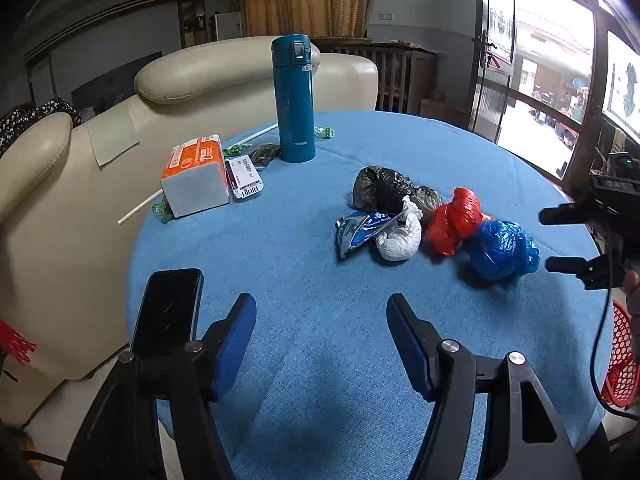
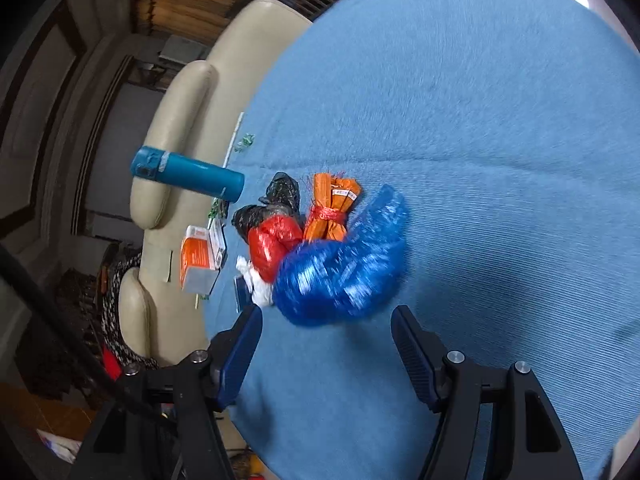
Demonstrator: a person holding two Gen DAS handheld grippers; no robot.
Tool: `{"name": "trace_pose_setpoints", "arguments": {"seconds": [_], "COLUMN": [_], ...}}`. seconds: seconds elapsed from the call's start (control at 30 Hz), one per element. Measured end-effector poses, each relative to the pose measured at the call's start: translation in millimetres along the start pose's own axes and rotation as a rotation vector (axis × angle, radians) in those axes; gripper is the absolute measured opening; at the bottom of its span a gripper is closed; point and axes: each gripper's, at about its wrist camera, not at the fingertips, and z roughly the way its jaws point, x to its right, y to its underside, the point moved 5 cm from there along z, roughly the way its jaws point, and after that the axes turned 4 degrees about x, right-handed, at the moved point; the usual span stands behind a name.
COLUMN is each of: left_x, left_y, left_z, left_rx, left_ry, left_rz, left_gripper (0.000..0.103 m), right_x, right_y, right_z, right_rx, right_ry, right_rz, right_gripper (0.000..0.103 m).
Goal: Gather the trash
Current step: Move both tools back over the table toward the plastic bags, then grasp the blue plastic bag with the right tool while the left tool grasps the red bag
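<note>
A heap of trash lies on the blue tablecloth [image 1: 320, 208]: a black bag [image 1: 380, 188], a white bag [image 1: 400, 240], a blue-and-white wrapper [image 1: 358, 230], a red bag [image 1: 456, 220] and a blue bag [image 1: 500, 250]. My left gripper [image 1: 320, 304] hangs open over bare cloth, short of the heap. My right gripper [image 1: 554, 240] comes in from the right, open. In the right wrist view the right gripper [image 2: 326, 316] has its tips at the near edge of the blue bag [image 2: 340, 276], pads not touching it. An orange bundle [image 2: 328, 216] lies behind it.
A teal flask [image 1: 294, 100] stands at the back, beside a tissue pack [image 1: 196, 176], a labelled card [image 1: 246, 176], a straw [image 1: 140, 208] and green wrappers [image 1: 324, 133]. A phone [image 1: 168, 312] lies at the table's near left edge. A cream sofa [image 1: 200, 76] is behind; a red basket [image 1: 622, 360] sits low right.
</note>
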Motion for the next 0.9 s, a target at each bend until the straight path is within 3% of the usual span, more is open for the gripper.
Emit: {"name": "trace_pose_setpoints", "arguments": {"seconds": [0.43, 0.6, 0.73, 0.9], "left_x": [-10.6, -9.4, -3.7, 21.5], "left_y": [-0.2, -3.6, -12.4, -37.3], "left_z": [1.6, 0.0, 1.3, 9.2], "left_rx": [-0.024, -0.024, -0.022, -0.005], "left_ry": [-0.002, 0.002, 0.016, 0.085], "left_rz": [-0.021, -0.021, -0.018, 0.029], "left_gripper": [0.069, 0.069, 0.069, 0.069], "right_x": [-8.2, -18.9, -23.1, -16.0], "right_y": [-4.7, -3.4, -2.0, -1.3], "right_z": [63.2, 70.1, 71.6, 50.6], "right_rx": [-0.048, -0.029, -0.028, 0.01], "right_ry": [0.086, 0.122, 0.081, 0.088], "right_rz": [0.145, 0.06, 0.027, -0.026], "right_gripper": [0.071, 0.071, 0.057, 0.055]}}
